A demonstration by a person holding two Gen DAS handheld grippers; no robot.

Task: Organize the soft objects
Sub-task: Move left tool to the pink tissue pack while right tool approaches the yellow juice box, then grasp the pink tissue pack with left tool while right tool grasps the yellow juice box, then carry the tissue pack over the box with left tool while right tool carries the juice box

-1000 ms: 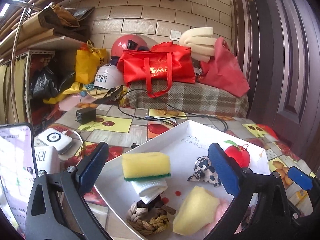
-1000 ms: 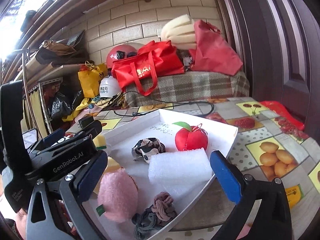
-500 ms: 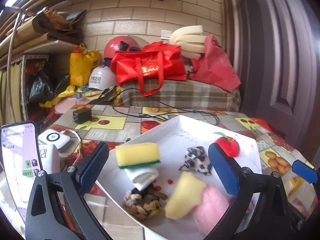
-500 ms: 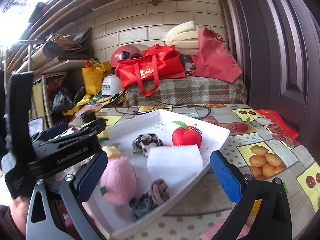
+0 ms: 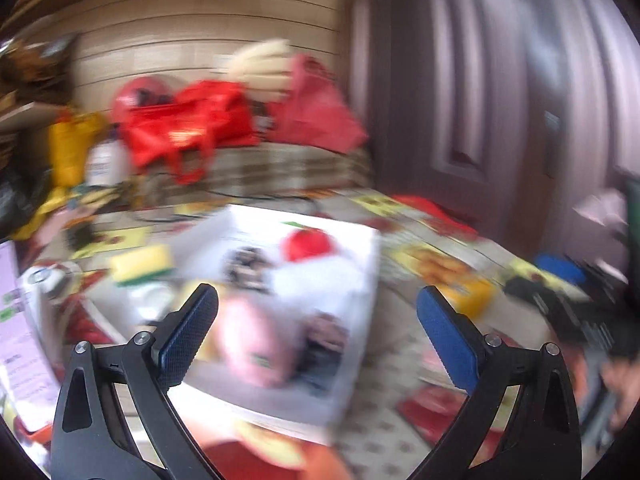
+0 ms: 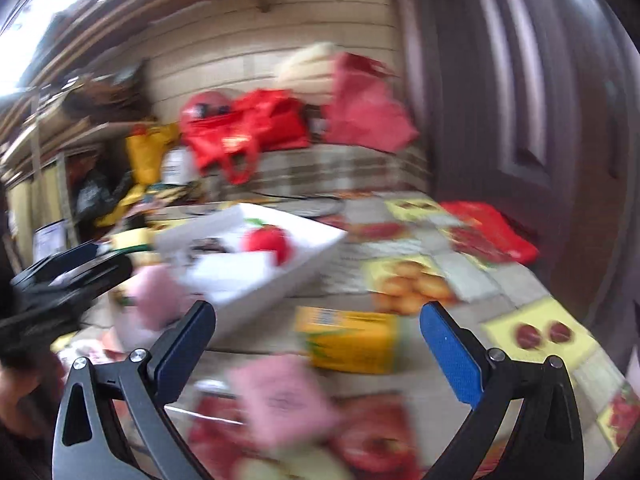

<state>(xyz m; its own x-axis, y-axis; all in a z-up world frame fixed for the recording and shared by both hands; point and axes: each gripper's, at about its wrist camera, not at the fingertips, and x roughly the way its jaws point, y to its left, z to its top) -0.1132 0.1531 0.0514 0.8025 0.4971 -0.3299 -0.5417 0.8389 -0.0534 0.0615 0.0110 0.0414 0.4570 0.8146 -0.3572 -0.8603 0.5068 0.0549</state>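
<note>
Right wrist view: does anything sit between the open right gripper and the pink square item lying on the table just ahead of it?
Nothing visible does. The pink square item lies just ahead of the open right gripper; the yellow box sits beyond it. Heavy blur hides small obstacles.

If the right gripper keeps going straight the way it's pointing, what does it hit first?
Probably the yellow box on the table: it lies between the open jaws of the right gripper, just ahead. A pink cloth lies lower and nearer and could be brushed first. The frame is blurred, so depth is uncertain.
</note>
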